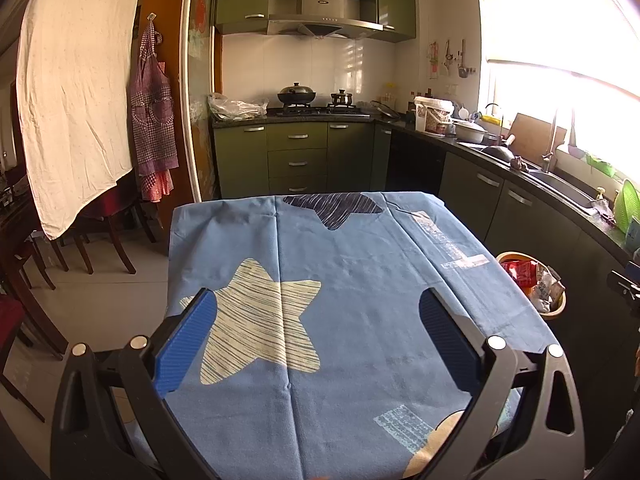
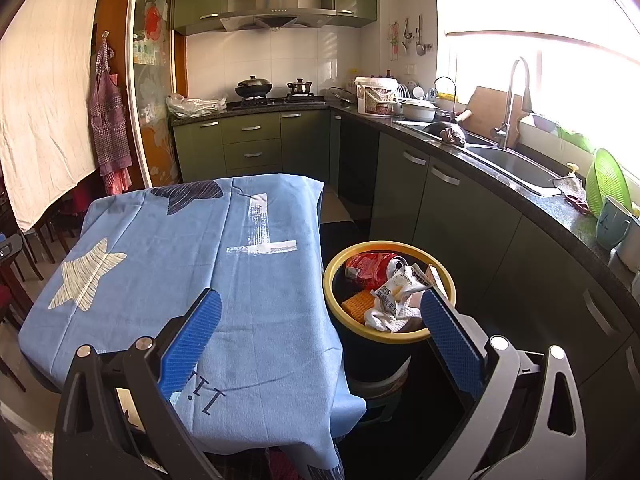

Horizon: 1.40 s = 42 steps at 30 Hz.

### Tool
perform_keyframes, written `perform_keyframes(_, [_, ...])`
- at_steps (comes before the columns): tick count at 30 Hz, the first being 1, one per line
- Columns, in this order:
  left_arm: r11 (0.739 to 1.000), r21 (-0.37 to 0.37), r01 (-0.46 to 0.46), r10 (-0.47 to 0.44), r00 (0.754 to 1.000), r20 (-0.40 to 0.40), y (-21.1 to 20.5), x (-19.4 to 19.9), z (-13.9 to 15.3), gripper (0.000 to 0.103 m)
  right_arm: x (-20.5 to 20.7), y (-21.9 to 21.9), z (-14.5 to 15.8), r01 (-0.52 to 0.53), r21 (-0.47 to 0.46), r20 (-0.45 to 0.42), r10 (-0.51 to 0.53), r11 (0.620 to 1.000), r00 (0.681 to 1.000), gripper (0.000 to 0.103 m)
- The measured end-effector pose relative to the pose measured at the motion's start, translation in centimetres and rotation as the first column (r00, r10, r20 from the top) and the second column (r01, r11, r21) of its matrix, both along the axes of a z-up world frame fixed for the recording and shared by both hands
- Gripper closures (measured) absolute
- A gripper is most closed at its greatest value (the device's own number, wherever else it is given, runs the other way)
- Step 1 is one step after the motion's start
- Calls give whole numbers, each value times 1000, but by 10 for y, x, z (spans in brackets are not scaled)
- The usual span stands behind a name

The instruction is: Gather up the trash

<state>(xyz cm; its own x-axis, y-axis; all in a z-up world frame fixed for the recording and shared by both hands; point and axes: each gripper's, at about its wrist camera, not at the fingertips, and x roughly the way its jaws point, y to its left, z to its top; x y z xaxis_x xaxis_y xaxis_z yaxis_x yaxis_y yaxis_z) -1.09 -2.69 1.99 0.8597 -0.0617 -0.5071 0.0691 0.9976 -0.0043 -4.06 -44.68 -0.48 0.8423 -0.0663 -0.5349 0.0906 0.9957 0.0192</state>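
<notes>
Blue ribbed pads lined both grippers, and each pair of jaws stood wide apart with nothing between them. The left gripper (image 1: 318,344) hovered over the blue star-print tablecloth (image 1: 340,280), which showed no loose item on its visible surface. The right gripper (image 2: 320,340) hovered at the table's right edge, its right finger (image 2: 448,336) overlapping the yellow rim of the trash bin (image 2: 340,260) in the view. The bin stood on the floor just beside the table, between it and the dark cabinets (image 2: 460,208). Inside lay a red can (image 2: 370,268), a white printed wrapper (image 2: 396,292), an orange ridged piece (image 2: 358,306) and crumpled white paper (image 2: 390,322).

Judgement: collection appeared largely complete. Risk: the contents sat near the rim, so a low pass by the right gripper could knock the wrapper out or tip the bin. Snagging the hanging cloth edge could drag the tablecloth off.
</notes>
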Motion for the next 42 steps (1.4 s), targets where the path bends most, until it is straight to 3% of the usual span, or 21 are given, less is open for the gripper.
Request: perform_keyframes(42, [999,10,37,-37,999,-36,-4,5,-7,7,5,5,-8,-2,6,-22,2,1000,1000,5])
